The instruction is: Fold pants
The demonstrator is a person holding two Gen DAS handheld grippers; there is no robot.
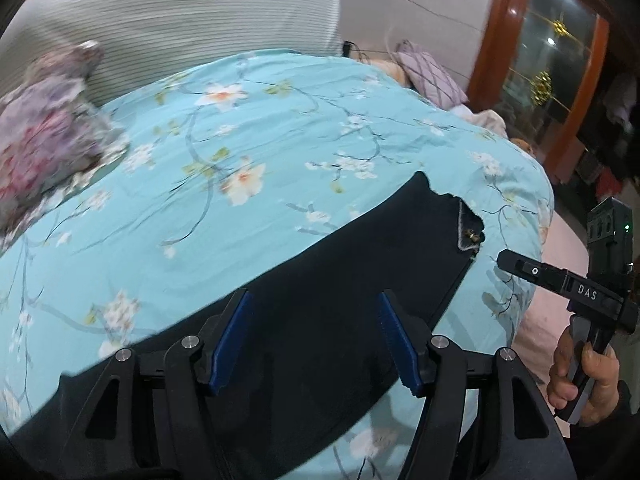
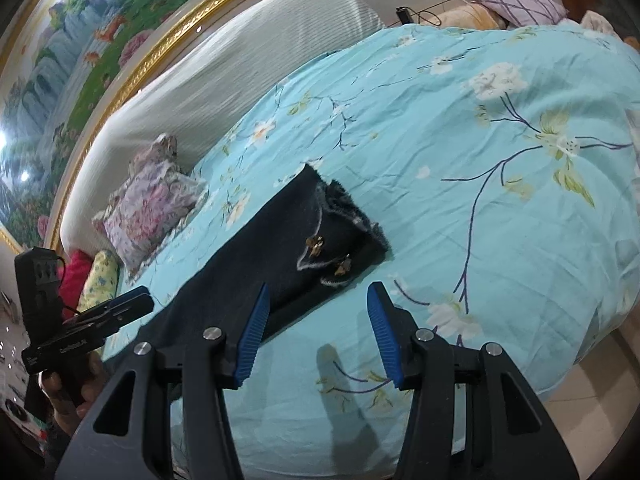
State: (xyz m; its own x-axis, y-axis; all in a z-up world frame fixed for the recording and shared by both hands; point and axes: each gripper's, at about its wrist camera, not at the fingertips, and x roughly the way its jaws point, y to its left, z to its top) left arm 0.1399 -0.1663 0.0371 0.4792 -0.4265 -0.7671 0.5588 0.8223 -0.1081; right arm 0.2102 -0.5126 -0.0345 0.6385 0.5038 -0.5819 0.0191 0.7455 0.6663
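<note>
Room: bedroom; bed (image 2: 500, 128) under a turquoise floral cover, ribbed pale headboard (image 2: 256, 40) and a gilt-framed painting (image 2: 80, 48) behind.
Pants: dark pants (image 2: 256, 272) lie flat as one long strip near the bed's front edge, frayed hem with small gold ornaments (image 2: 332, 256) pointing toward the middle of the bed.
Left tool: our left tool (image 1: 316, 340) hovers over the dark cloth, jaws apart, nothing gripped.
Right tool: our right tool (image 2: 316, 332) hangs by the strip's edge, jaws apart, empty.
Clutter: floral cushion (image 2: 152, 204) by the headboard, well clear of the pants.
Progress: we judge the legs already laid together lengthwise; the crosswise folds are left.
</note>
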